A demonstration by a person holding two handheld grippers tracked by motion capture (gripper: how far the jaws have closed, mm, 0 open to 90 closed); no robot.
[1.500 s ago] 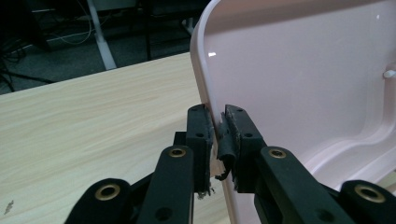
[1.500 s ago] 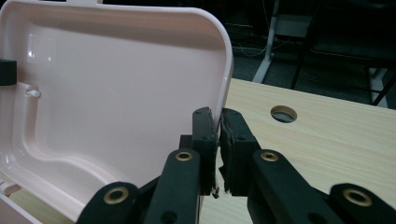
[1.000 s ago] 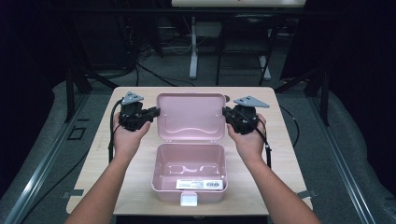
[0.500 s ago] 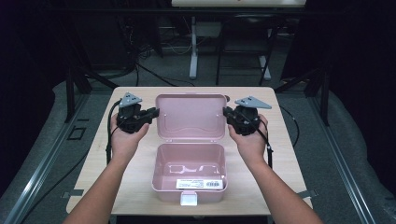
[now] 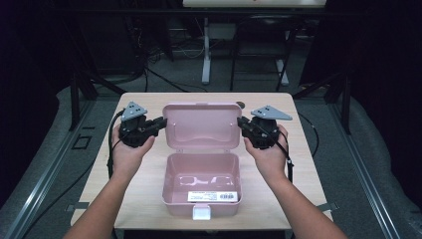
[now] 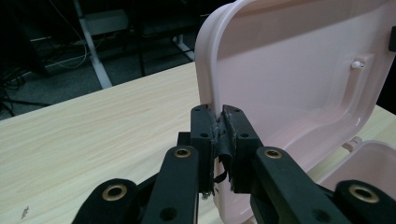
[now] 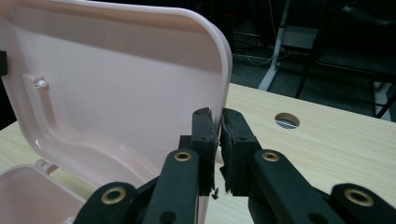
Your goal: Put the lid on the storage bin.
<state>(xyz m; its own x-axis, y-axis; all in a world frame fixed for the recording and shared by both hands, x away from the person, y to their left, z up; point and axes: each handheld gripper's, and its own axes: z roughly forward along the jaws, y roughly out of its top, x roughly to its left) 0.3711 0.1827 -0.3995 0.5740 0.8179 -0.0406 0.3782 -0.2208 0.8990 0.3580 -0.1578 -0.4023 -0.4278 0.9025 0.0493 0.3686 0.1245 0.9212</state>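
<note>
Against the earlier frames, the pink box [image 5: 201, 191] and both hands sit where they were; the right gripper's [image 5: 242, 123] jaws have just been opening slightly, with the lid's edge between them. The box stands at centre frame in the high view, its lid [image 5: 201, 127] raised upright behind the base. The left gripper [image 5: 161, 121] is clamped on the lid's left rim, the right gripper on its right rim. The left gripper view shows the pads [image 6: 229, 135] pinching the rim and a small white peg [image 6: 357, 64] inside the lid. The right gripper view shows a round hole [image 7: 286, 120] in the table [image 7: 327, 154]. Bare tabletop lies left and right of the box; its front wall sits near the table's lower edge.
</note>
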